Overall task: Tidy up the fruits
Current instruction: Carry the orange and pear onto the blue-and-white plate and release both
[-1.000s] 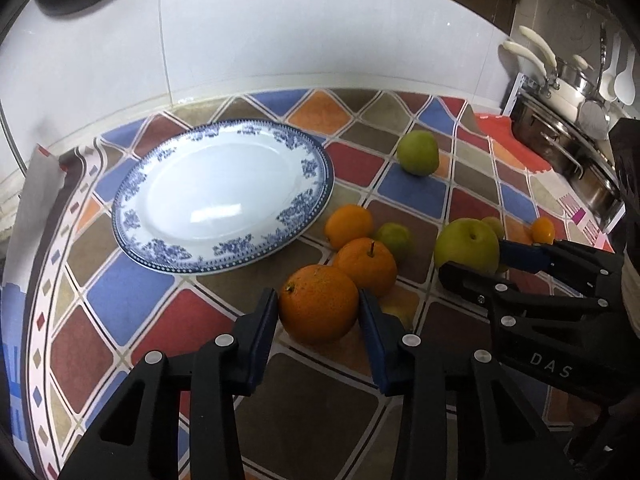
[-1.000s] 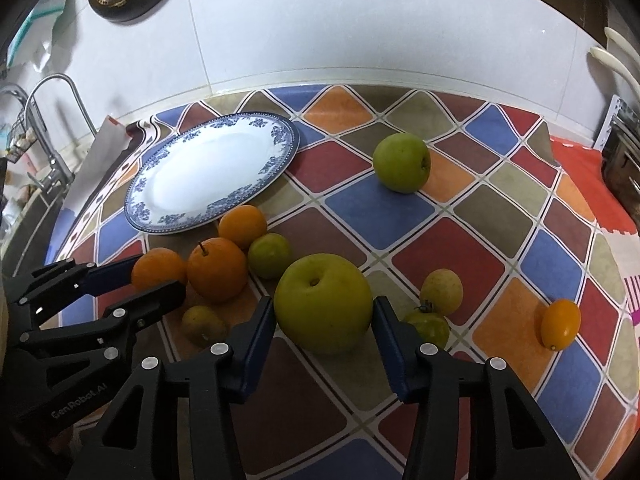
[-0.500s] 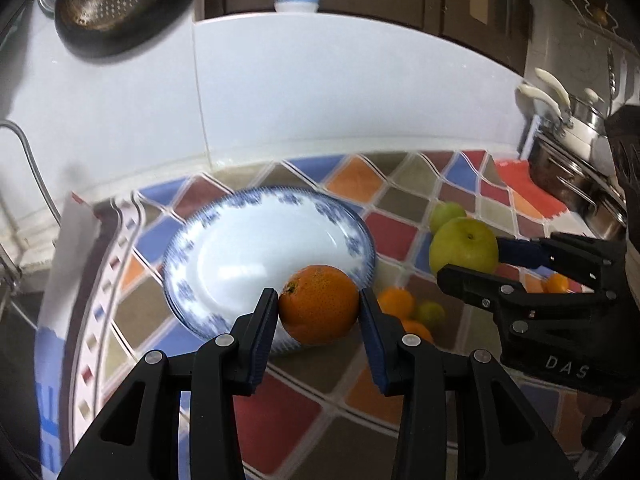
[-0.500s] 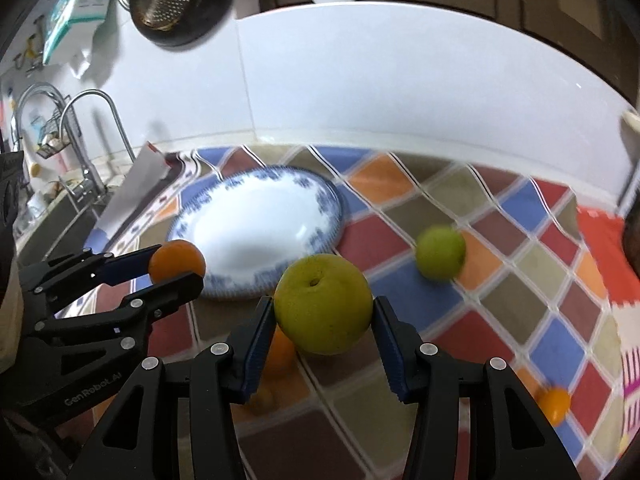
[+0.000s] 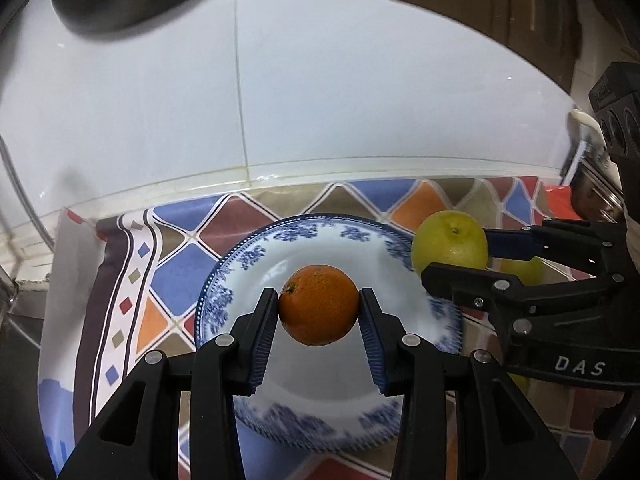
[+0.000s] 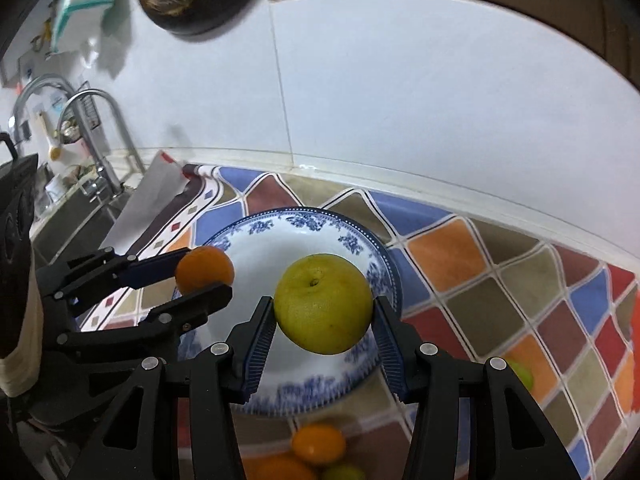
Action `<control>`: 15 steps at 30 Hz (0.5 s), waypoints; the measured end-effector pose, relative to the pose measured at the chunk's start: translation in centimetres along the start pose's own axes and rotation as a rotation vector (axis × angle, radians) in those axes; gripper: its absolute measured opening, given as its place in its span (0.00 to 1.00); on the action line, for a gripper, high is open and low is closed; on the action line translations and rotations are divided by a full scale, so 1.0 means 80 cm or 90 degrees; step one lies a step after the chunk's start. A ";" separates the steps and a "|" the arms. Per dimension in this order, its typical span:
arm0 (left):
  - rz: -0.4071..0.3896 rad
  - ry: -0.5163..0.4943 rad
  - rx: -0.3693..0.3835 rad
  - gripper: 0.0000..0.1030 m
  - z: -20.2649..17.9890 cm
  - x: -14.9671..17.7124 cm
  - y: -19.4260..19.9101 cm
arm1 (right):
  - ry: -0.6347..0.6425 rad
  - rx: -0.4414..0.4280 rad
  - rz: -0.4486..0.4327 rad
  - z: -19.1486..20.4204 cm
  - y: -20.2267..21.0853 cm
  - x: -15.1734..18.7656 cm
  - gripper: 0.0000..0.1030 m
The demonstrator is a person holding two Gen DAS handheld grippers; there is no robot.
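My left gripper [image 5: 319, 312] is shut on an orange [image 5: 318, 305] and holds it in the air over the blue-and-white plate [image 5: 240, 264]. My right gripper [image 6: 324, 306] is shut on a yellow-green apple [image 6: 323, 302] and holds it above the plate's [image 6: 352, 240] right part. In the left wrist view the apple [image 5: 450, 242] in the right gripper hangs at the plate's right rim. In the right wrist view the orange [image 6: 205, 269] in the left gripper hangs over the plate's left rim. The plate has nothing on it.
Loose oranges [image 6: 318, 444] and a small green fruit [image 6: 520, 374] lie on the coloured diamond-pattern mat [image 6: 500, 280] in front of the plate. A white tiled wall [image 5: 360, 100] stands close behind. A faucet [image 6: 96, 128] and sink are at the left.
Both grippers have lifted their fruit off the mat and carried it up and forward over the plate. The other fruits have dropped low or out of view.
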State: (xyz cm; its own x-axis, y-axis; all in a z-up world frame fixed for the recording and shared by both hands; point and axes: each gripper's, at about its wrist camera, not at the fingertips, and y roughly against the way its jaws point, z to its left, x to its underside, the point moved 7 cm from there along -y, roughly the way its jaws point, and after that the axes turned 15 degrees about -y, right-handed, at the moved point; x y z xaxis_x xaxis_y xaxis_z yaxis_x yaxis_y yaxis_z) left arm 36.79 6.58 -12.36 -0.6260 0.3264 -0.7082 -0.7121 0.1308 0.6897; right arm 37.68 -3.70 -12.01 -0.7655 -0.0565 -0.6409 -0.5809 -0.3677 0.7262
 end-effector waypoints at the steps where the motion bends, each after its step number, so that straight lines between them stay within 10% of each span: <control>1: 0.006 0.000 0.002 0.39 0.004 0.000 -0.007 | 0.002 -0.004 0.008 0.002 -0.009 -0.004 0.48; 15: 0.074 -0.001 0.015 0.39 0.027 0.008 -0.072 | 0.018 0.016 0.103 -0.004 -0.091 -0.010 0.48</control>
State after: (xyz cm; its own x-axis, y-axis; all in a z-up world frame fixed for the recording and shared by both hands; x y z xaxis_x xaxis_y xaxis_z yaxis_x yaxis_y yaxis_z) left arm 41.13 8.06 -16.47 -0.7032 0.3416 -0.6236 -0.6278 0.1136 0.7701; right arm 42.57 -1.32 -16.87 -0.8414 -0.1400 -0.5219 -0.4577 -0.3287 0.8261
